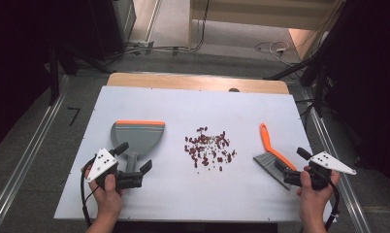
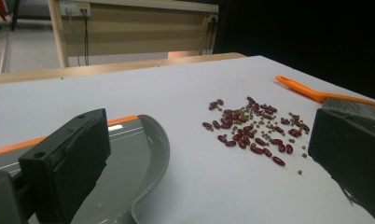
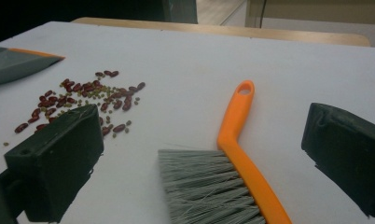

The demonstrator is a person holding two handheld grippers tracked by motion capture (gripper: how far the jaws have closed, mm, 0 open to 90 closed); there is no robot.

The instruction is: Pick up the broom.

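Observation:
A grey dustpan (image 1: 137, 135) with an orange lip lies at the table's left, its handle pointing toward me. My left gripper (image 1: 134, 157) stands open over that handle, without pressing it. In the left gripper view the left gripper (image 2: 209, 158) has its jaws wide apart, with the dustpan (image 2: 146, 154) beside the left jaw. A scatter of red and small green beans (image 1: 210, 148) (image 2: 253, 126) (image 3: 83, 98) lies mid-table. At the right lies a brush (image 1: 272, 156) (image 3: 237, 140) with an orange handle and grey bristles. My right gripper (image 1: 292, 160) (image 3: 199, 156) is open astride its bristle end.
The white table top (image 1: 193, 104) has a wooden strip along its far edge. Dark stands and cables (image 1: 275, 48) sit on the floor beyond. Metal rails (image 1: 23, 160) run along both sides of the table.

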